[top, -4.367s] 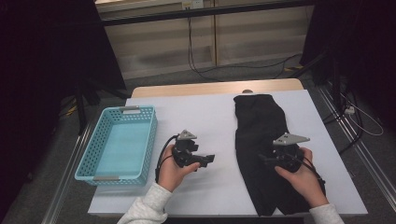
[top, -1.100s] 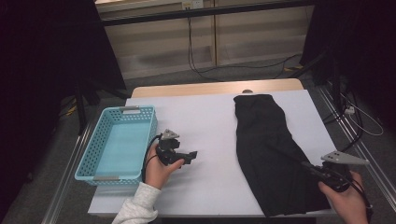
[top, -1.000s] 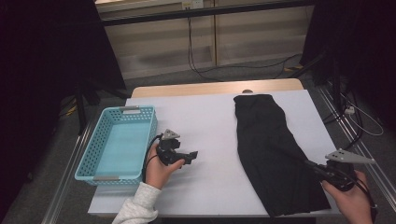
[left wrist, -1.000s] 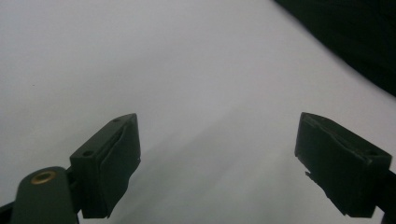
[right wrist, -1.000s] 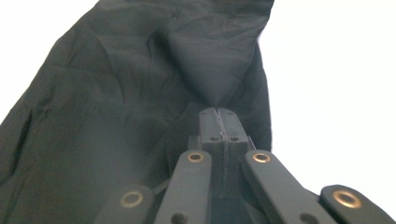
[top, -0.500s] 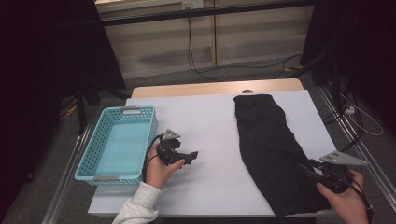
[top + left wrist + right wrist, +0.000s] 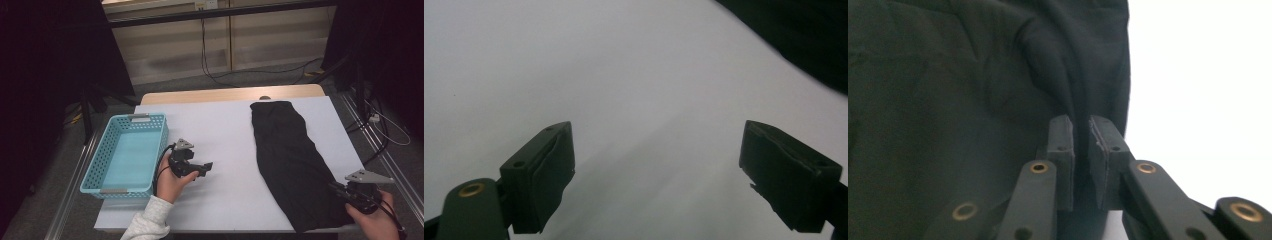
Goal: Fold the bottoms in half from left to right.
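The black garment (image 7: 290, 160) is what I'm working on: it lies stretched on the white table (image 7: 225, 125), right of centre, running from the far edge near the wooden strip (image 7: 220, 95) down at a slant to the near right corner. Its far end is narrower and folded flat; its near end widens and reaches the table's front edge. In the right gripper view the black garment (image 7: 958, 90) covers most of the picture, with a raised fold of cloth running straight down into the jaws.

My right gripper (image 7: 342, 192) sits at that near right corner, held in the right hand (image 7: 375, 220), its grey plate on top. In the right gripper view the right gripper (image 7: 1081, 145) has its pads almost together, with the fold of dark cloth pinched between them; the jaws have just been closing, and the cloth is in the gap.

My left gripper (image 7: 205, 167) is well apart from the garment, held in the left hand (image 7: 172, 182) over bare table just beside the blue basket (image 7: 107, 160), which stands at the table's left edge. In the left gripper view the left gripper (image 7: 656, 180) has its jaws spread wide over plain white surface, nothing between them, and a dark corner of garment (image 7: 804, 35) shows far off at the upper right
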The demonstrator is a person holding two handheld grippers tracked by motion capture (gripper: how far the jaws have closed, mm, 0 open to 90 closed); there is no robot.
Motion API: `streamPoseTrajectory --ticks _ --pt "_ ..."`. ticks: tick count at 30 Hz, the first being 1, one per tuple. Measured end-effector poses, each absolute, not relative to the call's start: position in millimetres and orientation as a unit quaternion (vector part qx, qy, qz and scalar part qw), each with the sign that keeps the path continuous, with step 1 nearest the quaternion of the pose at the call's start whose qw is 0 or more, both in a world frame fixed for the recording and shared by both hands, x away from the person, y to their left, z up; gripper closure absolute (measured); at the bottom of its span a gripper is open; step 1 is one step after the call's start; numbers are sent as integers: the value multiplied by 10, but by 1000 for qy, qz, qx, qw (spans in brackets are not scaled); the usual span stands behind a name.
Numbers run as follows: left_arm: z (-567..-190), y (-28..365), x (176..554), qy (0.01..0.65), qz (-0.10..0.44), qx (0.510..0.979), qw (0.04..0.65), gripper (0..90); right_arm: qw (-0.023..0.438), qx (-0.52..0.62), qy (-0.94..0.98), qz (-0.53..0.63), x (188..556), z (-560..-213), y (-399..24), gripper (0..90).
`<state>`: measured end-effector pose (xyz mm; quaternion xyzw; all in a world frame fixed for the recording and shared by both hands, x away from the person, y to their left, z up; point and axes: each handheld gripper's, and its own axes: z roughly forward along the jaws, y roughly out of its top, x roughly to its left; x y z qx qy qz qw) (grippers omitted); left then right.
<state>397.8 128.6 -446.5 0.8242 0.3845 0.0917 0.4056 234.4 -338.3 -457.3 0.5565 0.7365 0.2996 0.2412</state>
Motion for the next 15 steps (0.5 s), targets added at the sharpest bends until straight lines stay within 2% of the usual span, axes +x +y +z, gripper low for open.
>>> streamPoseTrajectory --ticks 3,9,13,15 --pt "-4462 1280 3976 383 90 825 406 148 237 557 736 302 2342 -4564 -3408 890" --pt "-4453 1298 3980 387 90 822 409 149 237 555 731 317 2306 -4491 -3482 900" --pt "-4449 1302 3981 387 89 822 409 149 240 558 730 313 2264 -4493 -3526 863" --pt "-4450 1294 3979 385 91 822 410 148 239 558 729 318 2257 -4498 -3524 795"
